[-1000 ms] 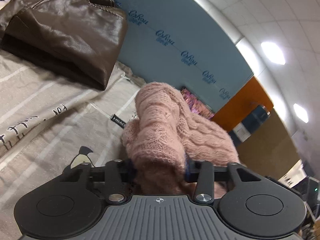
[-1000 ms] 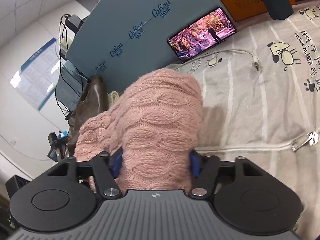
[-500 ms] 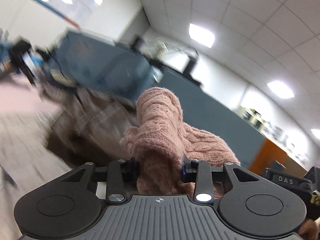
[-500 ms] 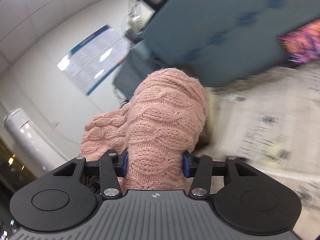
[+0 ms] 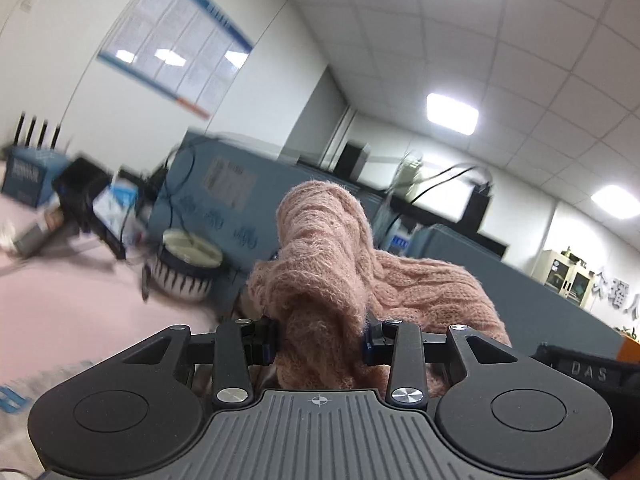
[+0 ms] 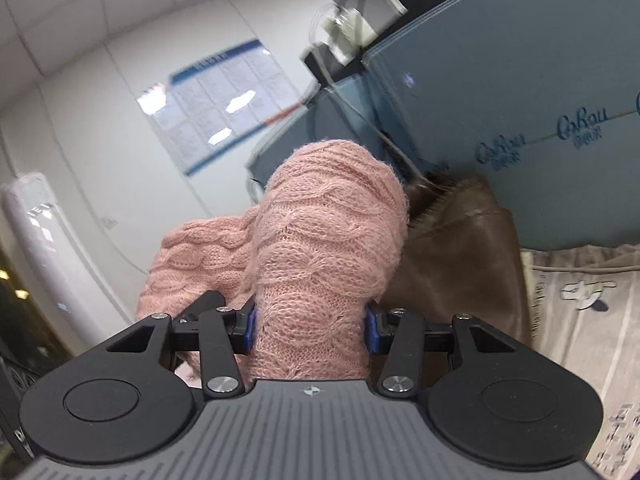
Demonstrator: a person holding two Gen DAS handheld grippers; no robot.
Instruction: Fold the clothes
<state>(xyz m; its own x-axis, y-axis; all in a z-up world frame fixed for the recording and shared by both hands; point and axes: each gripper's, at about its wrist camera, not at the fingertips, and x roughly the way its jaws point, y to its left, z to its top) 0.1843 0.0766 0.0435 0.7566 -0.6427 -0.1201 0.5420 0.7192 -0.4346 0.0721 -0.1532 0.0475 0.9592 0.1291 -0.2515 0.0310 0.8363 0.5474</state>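
Observation:
A pink cable-knit sweater [image 5: 324, 264] is bunched between the jaws of my left gripper [image 5: 320, 340], which is shut on it and holds it up in the air. My right gripper [image 6: 310, 330] is shut on another bunch of the same sweater [image 6: 328, 240]. The rest of the sweater hangs behind and beside the jaws, and its lower part is hidden. Both cameras point upward at the room.
A folded brown leather jacket [image 6: 460, 264] lies on the printed grey sheet [image 6: 588, 312] by a blue partition [image 6: 540, 120]. The left wrist view shows a pink surface [image 5: 80, 300], a striped round tub [image 5: 186, 264] and cables by another partition.
Both grippers have lifted and swung to the left with the sweater held in them. The views tipped up from the sheet to the walls and ceiling. The phone is out of view.

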